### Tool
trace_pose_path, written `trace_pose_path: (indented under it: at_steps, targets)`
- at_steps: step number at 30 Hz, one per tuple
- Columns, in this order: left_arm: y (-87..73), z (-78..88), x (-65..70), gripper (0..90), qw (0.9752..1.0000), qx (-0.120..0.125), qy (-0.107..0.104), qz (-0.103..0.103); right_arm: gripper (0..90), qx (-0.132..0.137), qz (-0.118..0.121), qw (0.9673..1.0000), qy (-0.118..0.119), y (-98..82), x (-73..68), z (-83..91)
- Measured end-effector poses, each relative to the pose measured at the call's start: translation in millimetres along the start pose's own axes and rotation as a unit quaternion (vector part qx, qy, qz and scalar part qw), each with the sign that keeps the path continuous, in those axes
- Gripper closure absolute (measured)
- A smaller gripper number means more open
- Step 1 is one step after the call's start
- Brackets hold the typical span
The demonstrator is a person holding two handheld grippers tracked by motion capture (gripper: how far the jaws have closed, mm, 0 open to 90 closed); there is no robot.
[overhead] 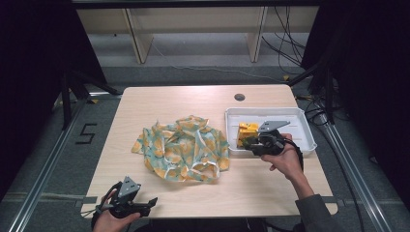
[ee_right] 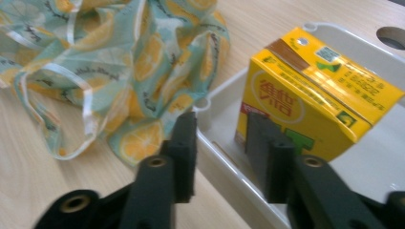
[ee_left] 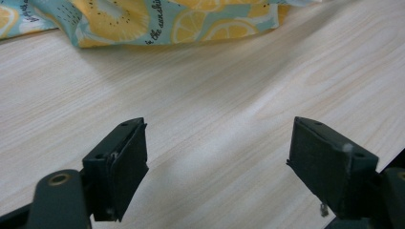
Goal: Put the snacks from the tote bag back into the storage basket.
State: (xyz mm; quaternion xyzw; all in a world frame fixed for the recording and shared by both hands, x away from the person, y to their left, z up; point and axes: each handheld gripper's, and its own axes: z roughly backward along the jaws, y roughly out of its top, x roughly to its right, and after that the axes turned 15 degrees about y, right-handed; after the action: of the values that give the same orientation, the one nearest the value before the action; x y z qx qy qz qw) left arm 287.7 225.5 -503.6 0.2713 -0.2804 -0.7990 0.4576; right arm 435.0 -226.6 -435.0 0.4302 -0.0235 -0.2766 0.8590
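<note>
Standing off the carton, right hand nearest

Working from the right side: my right gripper (overhead: 251, 143) sits at the near-left corner of the white tray (overhead: 306, 126), and the yellow drink carton (ee_right: 305, 90) stands upright inside that tray, just ahead of my right fingers (ee_right: 185, 152). In the right gripper view the fingers are parted with nothing clamped; one finger is outside the tray wall, the other inside it, close against the carton's lower front face. Cannot tell if that pad touches the carton. So the tray rim, not the carton, lies between the fingers right now.

Carton's long axis runs away from me, along the tray, with the short face towards the fingers. My read: any grab needs both fingers inside the wall, straddling the narrow width.

Lemon-print cloth (overhead: 181, 147) is heaped mid-surface, left of the tray, touching its corner.

Left gripper (overhead: 142, 205) is at the near edge of the surface (overhead: 270, 188), fingers (ee_left: 119, 162) spread wide and empty, well apart from the carton.
</note>
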Motion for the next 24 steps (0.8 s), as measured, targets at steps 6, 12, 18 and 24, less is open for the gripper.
trace_pose_path:
  at_steps: [6,12,18,24]
  targets:
    - [0.0,-0.5,0.7,20.3,1.0000,0.004,-0.001,0.007,42.9,0.028,-0.016,0.9994,0.008,0.6,-10.3,-1.5]
    - [-0.3,-1.1,0.9,20.2,0.9999,0.010,-0.001,0.012,36.6,0.045,-0.036,0.9983,0.011,-1.6,-17.5,-3.4]
    - [-0.2,-0.8,0.7,20.2,0.9999,0.010,-0.001,0.012,33.7,0.048,-0.044,0.9977,0.018,-6.3,-23.6,-6.0]
    - [-0.2,-0.9,0.9,20.2,0.9998,0.012,0.000,0.014,31.3,0.044,-0.042,0.9979,0.020,-12.2,-29.2,-9.3]
